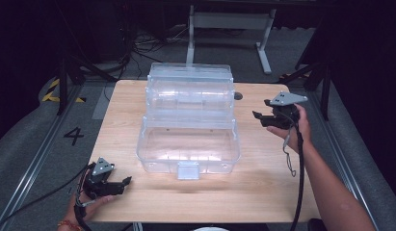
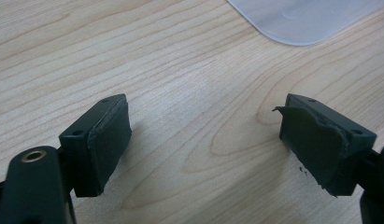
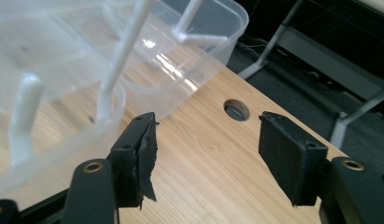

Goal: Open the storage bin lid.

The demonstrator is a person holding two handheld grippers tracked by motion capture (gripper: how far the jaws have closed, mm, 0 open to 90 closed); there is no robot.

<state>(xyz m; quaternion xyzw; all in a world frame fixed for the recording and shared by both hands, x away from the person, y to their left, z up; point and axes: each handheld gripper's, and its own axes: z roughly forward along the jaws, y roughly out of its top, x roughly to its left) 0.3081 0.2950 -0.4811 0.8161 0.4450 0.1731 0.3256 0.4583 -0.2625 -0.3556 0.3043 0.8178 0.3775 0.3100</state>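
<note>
Right gripper [image 1: 257, 117], jaws apart and empty, sits nearer the clear tiered box [image 1: 188, 120] lying at its 9 o'clock; left gripper [image 1: 125, 182] rests apart.

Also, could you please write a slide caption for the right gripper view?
Right gripper, jaws open and empty, beside the clear plastic tiered storage box on the light wooden table.
</note>
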